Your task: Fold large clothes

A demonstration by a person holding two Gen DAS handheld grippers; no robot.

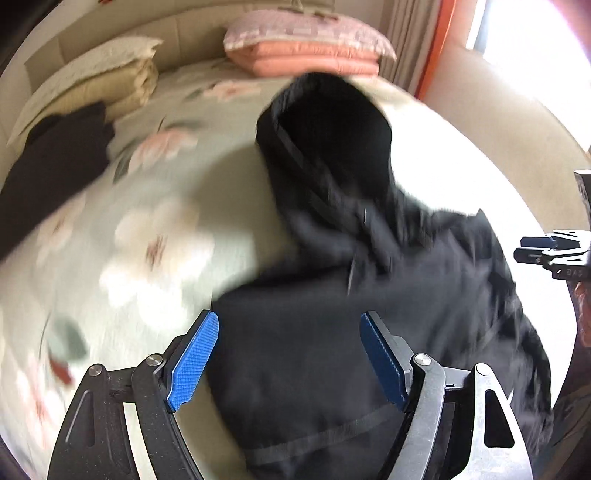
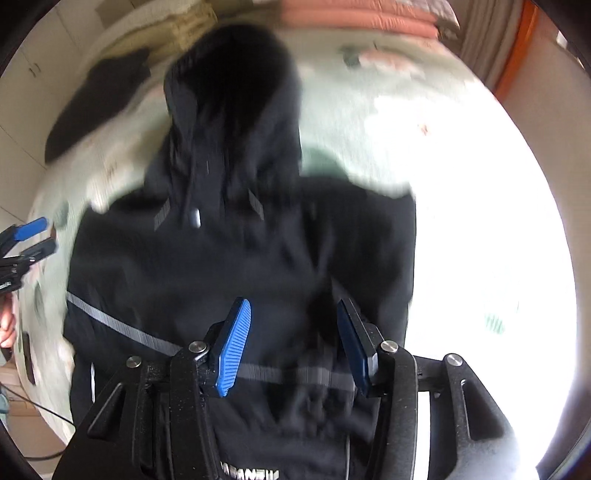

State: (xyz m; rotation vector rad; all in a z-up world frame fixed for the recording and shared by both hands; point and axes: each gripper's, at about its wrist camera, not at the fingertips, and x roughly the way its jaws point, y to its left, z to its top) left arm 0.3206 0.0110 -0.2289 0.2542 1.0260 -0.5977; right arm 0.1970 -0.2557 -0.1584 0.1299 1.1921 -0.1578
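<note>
A black hoodie (image 1: 332,295) lies on the floral bed sheet (image 1: 147,221), its hood (image 1: 328,122) toward the pillows and its body nearest me. My left gripper (image 1: 289,315) hovers open over the hoodie's left part, and nothing sits between its blue pads (image 1: 195,358). In the right wrist view the hoodie (image 2: 240,258) shows grey reflective stripes (image 2: 122,326) across the chest. My right gripper (image 2: 292,301) hangs above the lower chest, jaws apart with no cloth pinched. Each gripper appears in the other's view: the right one (image 1: 546,251) at the right edge, the left one (image 2: 31,234) at the left edge. Both views are motion-blurred.
A second dark garment (image 1: 55,166) lies at the bed's left side. Folded beige bedding (image 1: 103,77) and a pink quilt with pillow (image 1: 310,48) are stacked at the headboard. Curtains (image 1: 410,33) hang at the back right. A person's hand (image 2: 7,325) shows at the left edge.
</note>
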